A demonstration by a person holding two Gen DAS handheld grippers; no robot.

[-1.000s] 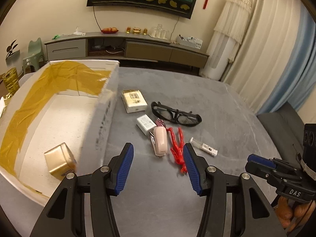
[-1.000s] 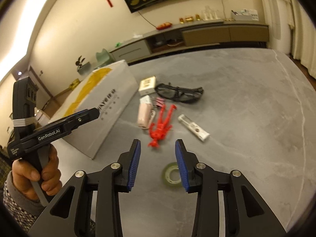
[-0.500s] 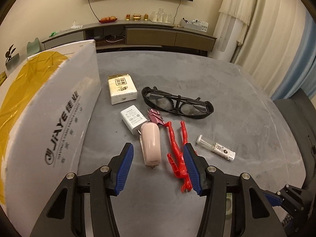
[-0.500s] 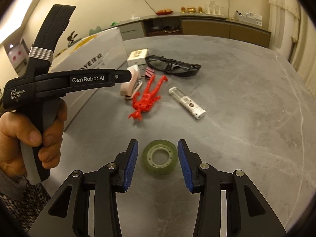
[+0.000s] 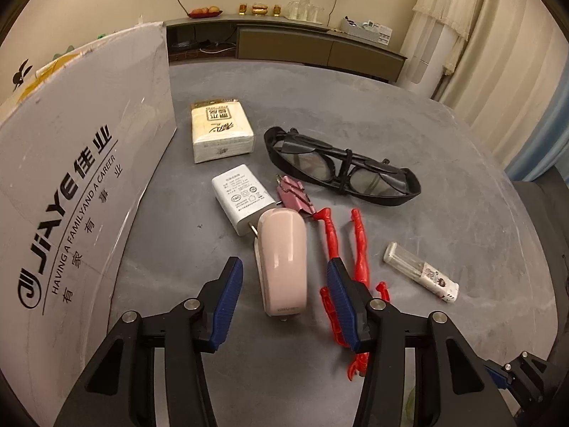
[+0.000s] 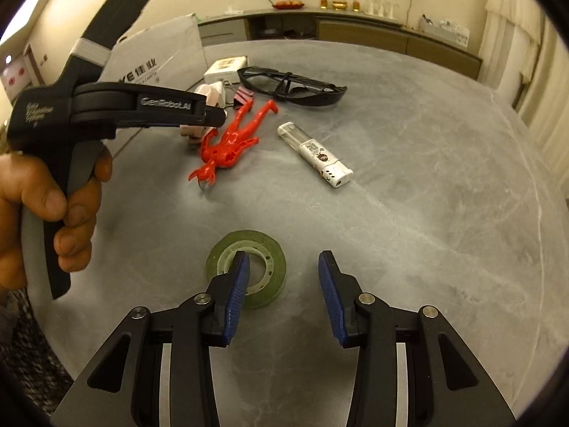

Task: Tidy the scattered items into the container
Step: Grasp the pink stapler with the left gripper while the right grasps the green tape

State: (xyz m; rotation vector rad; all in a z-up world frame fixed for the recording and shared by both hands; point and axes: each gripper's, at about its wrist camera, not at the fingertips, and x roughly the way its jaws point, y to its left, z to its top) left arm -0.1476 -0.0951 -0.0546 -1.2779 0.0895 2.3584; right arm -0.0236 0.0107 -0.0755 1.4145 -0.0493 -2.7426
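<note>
My left gripper (image 5: 283, 281) is open, low over the grey table, its fingers on either side of a pink stapler (image 5: 282, 249). Beside the stapler lie a red toy figure (image 5: 360, 245), a white charger (image 5: 240, 195), a pink clip (image 5: 293, 195), a tissue pack (image 5: 220, 131), black glasses (image 5: 341, 170) and a lighter (image 5: 421, 272). The white box (image 5: 78, 178) stands at the left, its inside hidden. My right gripper (image 6: 283, 270) is open over a green tape roll (image 6: 275, 267), its left finger above the roll's hole and its right finger beyond the rim.
In the right wrist view a person's hand (image 6: 53, 213) holds the left gripper's handle (image 6: 142, 106) at the left. The lighter (image 6: 316, 153) and red figure (image 6: 231, 142) lie ahead. A low cabinet (image 5: 320, 46) and curtains (image 5: 498, 53) stand behind the table.
The left gripper has dropped and moved forward until its fingers flank the pink stapler. The right gripper has closed in on the tape roll, its left finger now over the roll's centre.
</note>
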